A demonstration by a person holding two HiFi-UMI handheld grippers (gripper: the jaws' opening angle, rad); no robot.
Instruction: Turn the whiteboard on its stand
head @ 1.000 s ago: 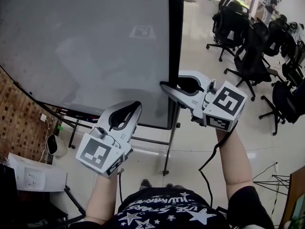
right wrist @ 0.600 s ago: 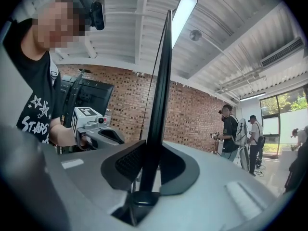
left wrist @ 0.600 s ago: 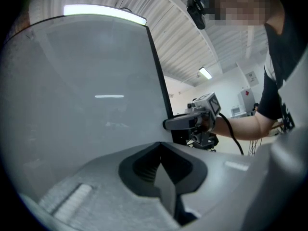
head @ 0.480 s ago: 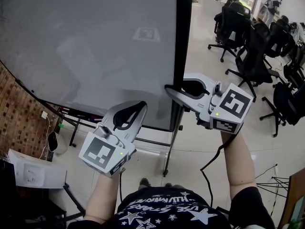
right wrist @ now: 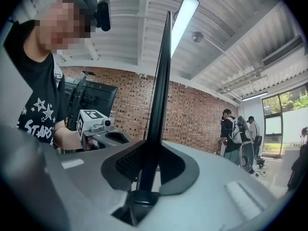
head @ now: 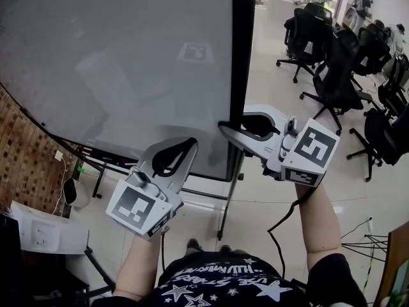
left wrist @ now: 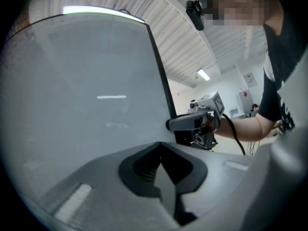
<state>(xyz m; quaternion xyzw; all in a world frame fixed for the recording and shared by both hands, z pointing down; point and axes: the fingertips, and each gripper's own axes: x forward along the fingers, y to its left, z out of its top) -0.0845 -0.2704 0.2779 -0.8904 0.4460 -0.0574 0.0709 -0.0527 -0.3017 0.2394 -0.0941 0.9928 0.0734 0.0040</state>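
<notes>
- A brick wall (head: 22, 162) stood close on the left. The whiteboard's lower left end ran down nearly against it, so that side showed little room.
- The whiteboard (head: 115, 62) filled the middle and left of the head view, with its grey face toward the person. Its bottom edge slanted down to the right above the dark legs of the stand (head: 228, 194).
- The left gripper (head: 188, 144) was in front of the board's bottom edge, its jaws closed on each other with nothing between them. I couldn't tell whether the tips touched the board's face.
- The board's black side frame (head: 243, 56) ran straight up and made its right-hand edge.
- The right gripper (head: 223, 128) had its jaws clamped on that black frame low down, near the bottom right corner, one jaw against each face.
- Right of the frame the pale floor (head: 268, 88) lay open.
- A cluster of black office chairs (head: 326, 62) stood well apart from the board.
- A few people (head: 365, 2) were at the far right, beyond the chairs.
</notes>
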